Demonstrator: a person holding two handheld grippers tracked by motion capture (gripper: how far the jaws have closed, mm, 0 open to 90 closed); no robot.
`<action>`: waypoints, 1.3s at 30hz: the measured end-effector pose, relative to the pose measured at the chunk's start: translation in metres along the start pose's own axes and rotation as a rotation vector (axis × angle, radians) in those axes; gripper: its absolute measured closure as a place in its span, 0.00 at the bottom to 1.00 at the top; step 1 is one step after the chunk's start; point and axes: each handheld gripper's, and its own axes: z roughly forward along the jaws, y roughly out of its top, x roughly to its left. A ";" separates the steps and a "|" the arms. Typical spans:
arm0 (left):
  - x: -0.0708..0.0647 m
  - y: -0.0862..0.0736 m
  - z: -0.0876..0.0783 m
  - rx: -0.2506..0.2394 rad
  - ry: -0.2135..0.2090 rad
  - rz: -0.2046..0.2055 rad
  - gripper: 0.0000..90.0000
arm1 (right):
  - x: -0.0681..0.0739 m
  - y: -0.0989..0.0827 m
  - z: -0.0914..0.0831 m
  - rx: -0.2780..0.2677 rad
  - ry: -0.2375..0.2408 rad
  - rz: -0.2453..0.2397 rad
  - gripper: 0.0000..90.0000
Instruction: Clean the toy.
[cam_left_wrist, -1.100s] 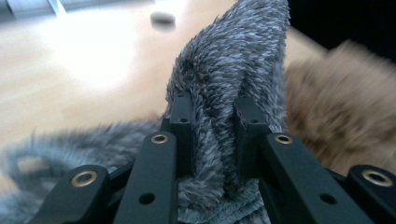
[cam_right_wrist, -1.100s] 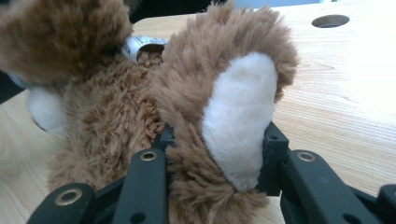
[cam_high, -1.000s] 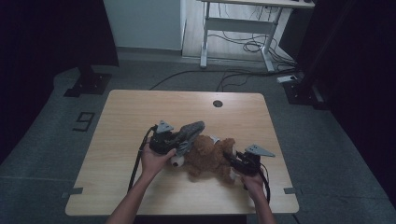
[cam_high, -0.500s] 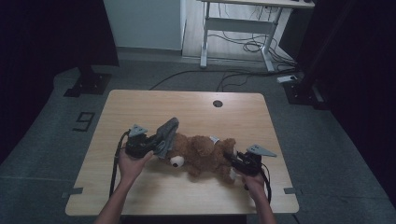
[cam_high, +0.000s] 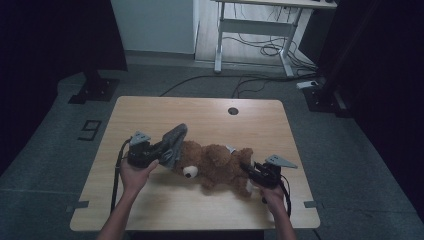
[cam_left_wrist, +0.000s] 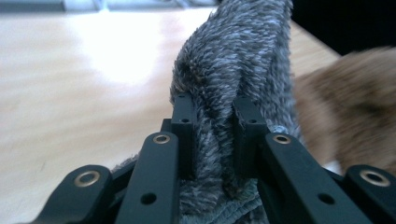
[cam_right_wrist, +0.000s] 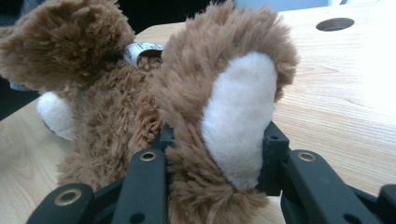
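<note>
Teddy bear (cam_high: 220, 165) mid-table (edges well clear), right claw (cam_right_wrist: 217, 140) clamping foot, left claw (cam_left_wrist: 212, 135) clamping grey cloth (cam_left_wrist: 233, 60).

Brown teddy (cam_high: 220, 165) lying mid-table, grey cloth (cam_high: 173, 142) at head

Light wooden rectangular table (cam_high: 210, 112) with a round cable hole (cam_high: 232, 110) stands on grey carpeted floor (cam_high: 350, 150). Beyond it: a white metal-framed desk (cam_high: 255, 25), loose black cables (cam_high: 260, 50), a white wall panel (cam_high: 152, 25). Black curtains (cam_high: 50, 40) darken both sides.
</note>
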 end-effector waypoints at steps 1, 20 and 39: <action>0.000 0.000 0.000 0.000 0.000 0.000 0.82 | 0.000 0.000 0.000 0.000 0.001 -0.002 0.71; -0.036 0.011 0.051 0.072 -0.078 0.039 0.82 | -0.001 0.000 -0.001 -0.002 0.039 0.005 0.70; 0.014 -0.015 0.013 0.080 0.027 -0.032 0.82 | -0.002 -0.001 -0.001 -0.001 0.032 0.015 0.69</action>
